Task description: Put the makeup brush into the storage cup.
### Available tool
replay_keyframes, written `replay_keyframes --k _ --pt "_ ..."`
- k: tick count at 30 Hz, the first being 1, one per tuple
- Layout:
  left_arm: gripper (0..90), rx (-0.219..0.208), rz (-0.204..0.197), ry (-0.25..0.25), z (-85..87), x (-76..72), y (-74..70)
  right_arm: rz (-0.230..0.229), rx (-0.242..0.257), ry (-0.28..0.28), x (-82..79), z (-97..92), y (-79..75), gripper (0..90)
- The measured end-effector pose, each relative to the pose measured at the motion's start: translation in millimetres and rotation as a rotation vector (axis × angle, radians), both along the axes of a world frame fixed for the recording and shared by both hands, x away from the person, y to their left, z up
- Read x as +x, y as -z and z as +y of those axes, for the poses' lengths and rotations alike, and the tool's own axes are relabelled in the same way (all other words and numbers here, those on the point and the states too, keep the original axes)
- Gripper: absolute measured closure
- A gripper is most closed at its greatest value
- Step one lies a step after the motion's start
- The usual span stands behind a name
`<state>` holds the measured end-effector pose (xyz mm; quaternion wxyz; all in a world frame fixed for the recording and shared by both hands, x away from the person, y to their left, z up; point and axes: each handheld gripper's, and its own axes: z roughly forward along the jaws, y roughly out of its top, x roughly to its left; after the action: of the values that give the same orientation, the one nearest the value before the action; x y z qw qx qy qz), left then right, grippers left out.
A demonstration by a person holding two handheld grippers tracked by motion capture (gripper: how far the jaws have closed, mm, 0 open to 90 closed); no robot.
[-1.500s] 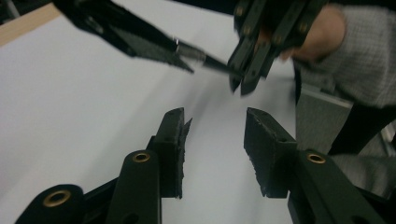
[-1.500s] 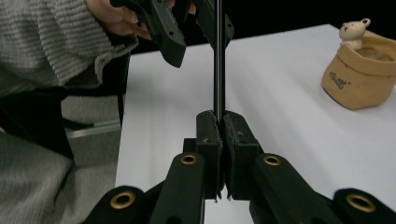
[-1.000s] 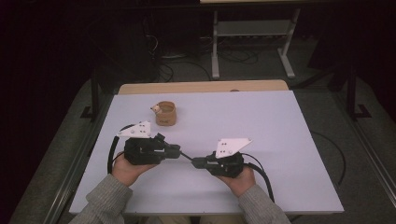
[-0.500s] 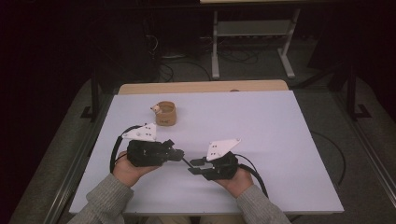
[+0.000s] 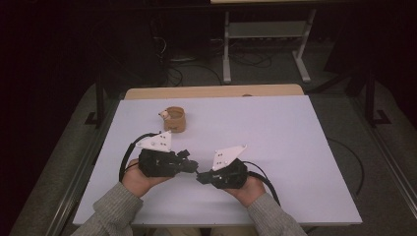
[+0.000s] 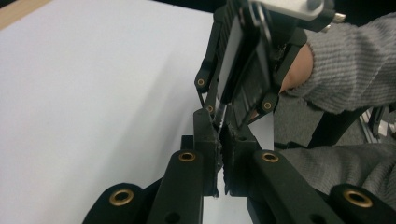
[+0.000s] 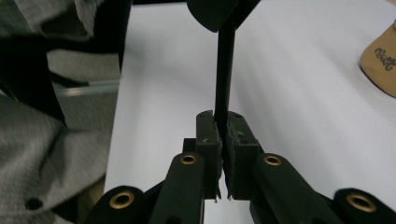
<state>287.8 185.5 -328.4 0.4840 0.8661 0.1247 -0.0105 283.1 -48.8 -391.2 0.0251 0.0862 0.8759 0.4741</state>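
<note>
While grey knitted sleeves enter from the near edge, a person holds the left claw (image 5: 193,166) and the right claw (image 5: 200,177) tip to tip, low over the smooth white table (image 5: 295,147). Both claws are closed with nothing between their ridged black pads; the right claw's jaws have just been closing. Each carries a pale three-cornered plate. Farther back, well apart, a short round tan cup (image 5: 173,119) stands upright near the table's wooden far edge.

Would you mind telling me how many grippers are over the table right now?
2. The left gripper is in the person's left hand near the table's front edge; the right gripper is in the right hand beside it, tips meeting.
</note>
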Motion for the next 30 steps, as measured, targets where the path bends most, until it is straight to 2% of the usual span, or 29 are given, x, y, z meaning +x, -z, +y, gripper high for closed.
replay_keyframes --k 1,2,3,4,6,11,14,18,22,24,26,30 --pt "82.2 -0.032 -0.002 -0.017 2.1 0.4 -0.6 0.026 0.061 0.004 0.8 -1.3 1.5 84.9" --pt "79.2 -0.032 -0.002 -0.017 2.1 0.4 -0.6 0.026 0.061 0.004 0.8 -1.3 1.5 84.9" --pt "76.7 -0.045 0.005 -0.034 2.8 0.4 -1.3 0.032 0.083 0.012 0.9 -0.2 2.3 84.9" --pt "76.4 -0.045 0.005 -0.034 2.8 0.4 -1.3 0.047 0.1 0.017 0.7 0.8 2.8 84.9" --pt "75.2 -0.053 0.002 -0.045 3.9 0.3 -2.2 0.042 0.113 0.026 0.6 2.0 3.3 84.9" --pt "78.1 -0.075 0.013 -0.063 8.9 1.9 -2.9 0.046 0.147 0.034 0.5 3.9 4.9 84.9" --pt "84.2 -0.075 0.017 -0.053 9.9 2.2 -2.2 0.041 0.146 0.034 0.3 6.5 6.0 84.9" --pt "85.3 -0.064 0.016 -0.051 9.3 2.4 -1.2 0.03 0.127 0.032 1.4 6.5 6.7 83.6" --pt "85.5 -0.043 0.009 -0.058 9.5 3.5 -0.2 0.035 0.1 0.046 2.2 2.7 5.1 77.6" --pt "85.5 -0.028 0.004 -0.07 11.0 4.5 0.6 0.065 0.089 0.062 4.3 -3.9 4.2 72.0" --pt "85.5 -0.011 -0.006 -0.075 11.8 5.3 1.2 0.064 0.079 0.072 4.8 -9.0 5.4 70.6" --pt "85.5 0.015 -0.011 -0.091 14.8 7.2 3.4 0.094 0.05 0.102 6.5 -22.0 11.8 67.8"
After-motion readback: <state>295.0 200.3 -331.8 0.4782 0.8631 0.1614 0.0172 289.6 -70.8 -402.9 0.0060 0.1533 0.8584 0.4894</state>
